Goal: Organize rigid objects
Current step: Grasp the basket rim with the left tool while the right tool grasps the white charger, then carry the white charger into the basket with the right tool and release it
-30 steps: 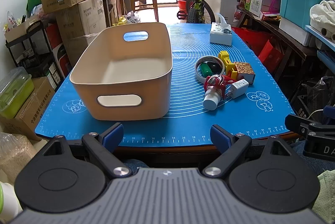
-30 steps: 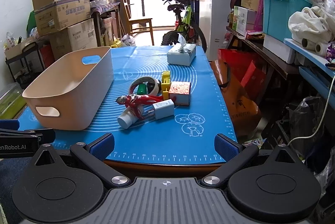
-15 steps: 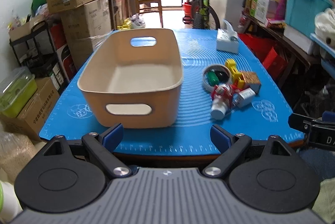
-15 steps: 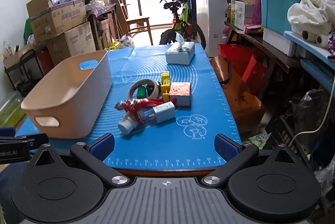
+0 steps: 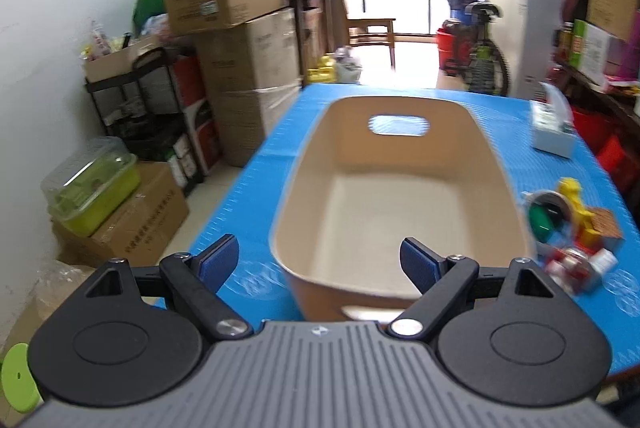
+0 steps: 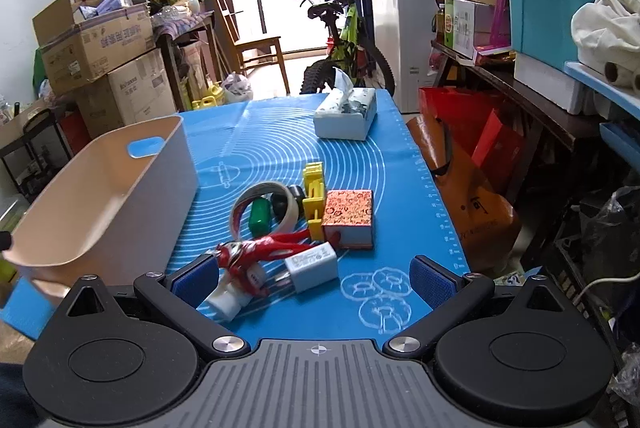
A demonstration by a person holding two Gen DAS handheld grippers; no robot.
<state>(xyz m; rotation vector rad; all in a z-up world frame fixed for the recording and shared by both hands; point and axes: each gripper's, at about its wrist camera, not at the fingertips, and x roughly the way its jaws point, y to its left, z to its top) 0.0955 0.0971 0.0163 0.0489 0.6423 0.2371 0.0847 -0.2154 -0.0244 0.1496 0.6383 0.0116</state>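
Left wrist view: the left gripper [image 5: 320,262] hangs with jaws released and empty, the beige bin [image 5: 400,203] straight ahead, its long axis running away from them.

Right wrist view: the right gripper [image 6: 314,278], jaws spread and empty, faces the pile. The white charger [image 6: 312,264] and red figure [image 6: 256,252] lie just ahead between the jaws, so this hand is nearer; the bin sits left on the counter [image 6: 400,308].

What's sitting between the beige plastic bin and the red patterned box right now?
In the right wrist view, a tape roll ringing a green cylinder, and a yellow block toy, lie between the bin and the box.
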